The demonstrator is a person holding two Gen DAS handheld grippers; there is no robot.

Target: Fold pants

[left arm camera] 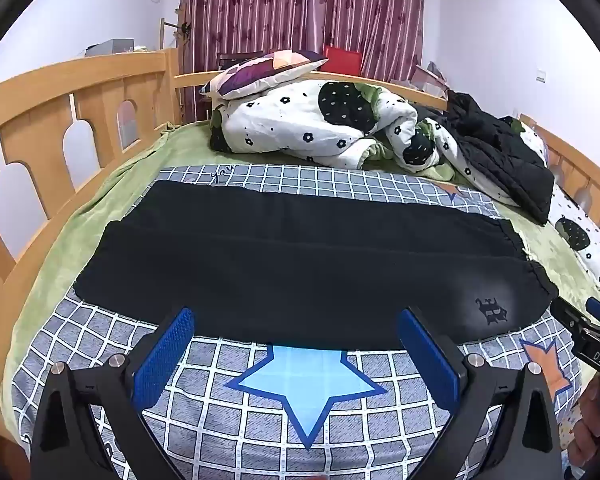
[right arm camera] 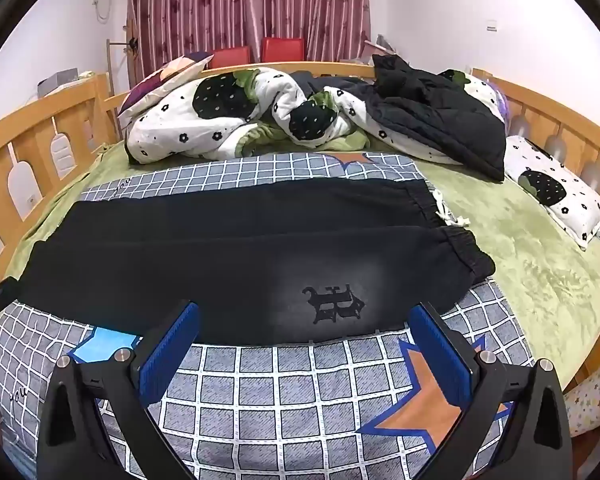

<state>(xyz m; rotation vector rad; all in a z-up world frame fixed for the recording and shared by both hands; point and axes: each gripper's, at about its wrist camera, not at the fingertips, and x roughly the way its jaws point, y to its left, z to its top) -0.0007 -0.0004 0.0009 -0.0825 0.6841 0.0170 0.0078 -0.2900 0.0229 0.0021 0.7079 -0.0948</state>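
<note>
Black pants (left arm camera: 300, 256) lie flat across the checked sheet (left arm camera: 236, 416), legs side by side, waistband with a white drawstring at the right (right arm camera: 452, 216). A dark emblem (right arm camera: 334, 302) marks the near leg. My left gripper (left arm camera: 296, 320) hovers open over the pants' near edge, blue pads (left arm camera: 164, 356) wide apart with nothing between them. My right gripper (right arm camera: 306, 316) is open too, above the near edge by the emblem. The right gripper's tip (left arm camera: 592, 328) shows at the right edge of the left wrist view.
A rumpled white quilt with black strawberries (left arm camera: 312, 124) and a dark jacket (right arm camera: 440, 120) are piled at the far end. A wooden railing (left arm camera: 60, 120) runs round the bed. A pillow (right arm camera: 556, 192) lies on the green blanket (right arm camera: 520, 264) at the right.
</note>
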